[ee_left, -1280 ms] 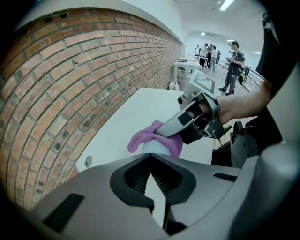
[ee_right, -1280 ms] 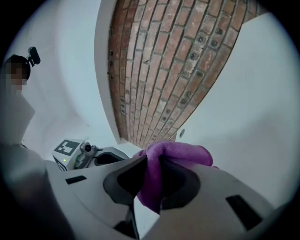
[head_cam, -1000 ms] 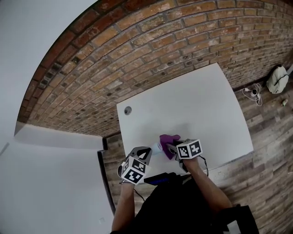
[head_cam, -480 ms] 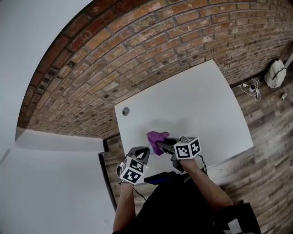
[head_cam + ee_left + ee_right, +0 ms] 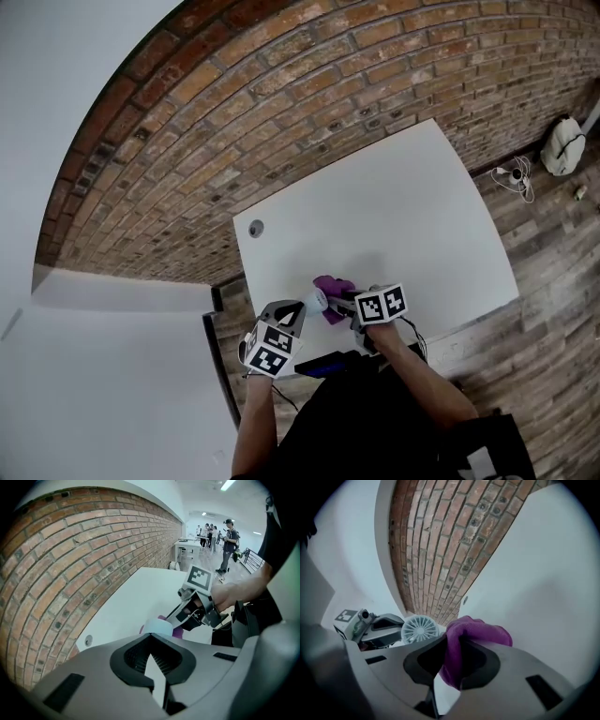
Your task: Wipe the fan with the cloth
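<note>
Fan (image 5: 420, 628): small and white, with a round ribbed grille, over the near part of the white table (image 5: 412, 216). In the head view only a white scrap of it shows between the 2 grippers.
Left gripper (image 5: 157, 670): jaws closed on a thin white part of the fan that runs up to its round head. The gripper's grey body hides the rest.
Right gripper (image 5: 451, 660): jaws pinched on a purple cloth (image 5: 476, 632), which bulges out over them.
Cloth and fan: the cloth sits just beside the grille. Whether they touch cannot be told.
Hard to make out: the fan's blades, behind the grille.
In the way: in the head view both grippers and the person's dark clothing (image 5: 375, 412) cover the table's near corner.
Around: brick wall (image 5: 281, 103) behind the table. Round hole (image 5: 255, 226) near a table corner. White bag (image 5: 562, 145) and cable (image 5: 514, 175) on the wooden floor (image 5: 553, 309). People (image 5: 229, 531) stand far off in the left gripper view.
</note>
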Motion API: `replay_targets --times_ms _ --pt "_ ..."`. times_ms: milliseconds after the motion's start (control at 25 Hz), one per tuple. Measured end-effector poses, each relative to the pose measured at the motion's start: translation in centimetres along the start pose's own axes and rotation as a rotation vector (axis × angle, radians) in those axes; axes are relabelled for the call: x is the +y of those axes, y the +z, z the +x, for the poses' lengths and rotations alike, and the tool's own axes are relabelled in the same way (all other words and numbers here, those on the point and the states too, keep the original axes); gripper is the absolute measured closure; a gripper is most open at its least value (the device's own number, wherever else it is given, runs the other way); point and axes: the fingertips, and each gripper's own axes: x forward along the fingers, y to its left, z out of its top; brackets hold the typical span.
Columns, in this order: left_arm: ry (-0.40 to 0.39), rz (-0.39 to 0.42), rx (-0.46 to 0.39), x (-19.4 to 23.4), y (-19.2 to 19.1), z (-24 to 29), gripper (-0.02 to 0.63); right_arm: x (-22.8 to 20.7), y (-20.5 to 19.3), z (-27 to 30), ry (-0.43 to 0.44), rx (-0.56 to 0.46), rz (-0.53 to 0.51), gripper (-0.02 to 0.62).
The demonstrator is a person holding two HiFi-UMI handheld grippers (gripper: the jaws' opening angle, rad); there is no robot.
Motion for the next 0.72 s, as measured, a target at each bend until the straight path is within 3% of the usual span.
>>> replay_targets --times_ms 120,240,320,400,480,600,720 --pt "0.005 -0.003 -0.004 0.2 -0.1 0.0 0.604 -1.4 -0.8 0.6 -0.079 0.067 -0.083 0.532" --pt "0.007 -0.016 -0.011 0.1 -0.1 -0.1 0.604 -4.3 -1.9 0.3 -0.224 0.19 -0.184 0.532" --pt "0.008 -0.014 -0.014 0.0 -0.1 -0.1 0.604 -5.3 -1.3 -0.8 -0.28 0.186 -0.193 0.532" --pt "0.008 -0.012 -0.017 0.0 0.0 -0.1 0.604 -4.3 0.5 -1.9 -0.253 0.092 -0.153 0.532" --pt "0.011 -0.012 -0.018 0.2 0.0 -0.2 0.604 -2.1 2.1 -2.3 -0.144 -0.008 -0.074 0.532" --pt "0.015 -0.013 -0.016 0.2 -0.1 -0.2 0.604 0.0 1.7 -0.9 -0.002 -0.021 0.031 0.532" --pt "0.019 -0.012 -0.014 0.1 0.0 -0.2 0.606 -1.2 -0.5 0.7 -0.085 0.064 -0.037 0.532"
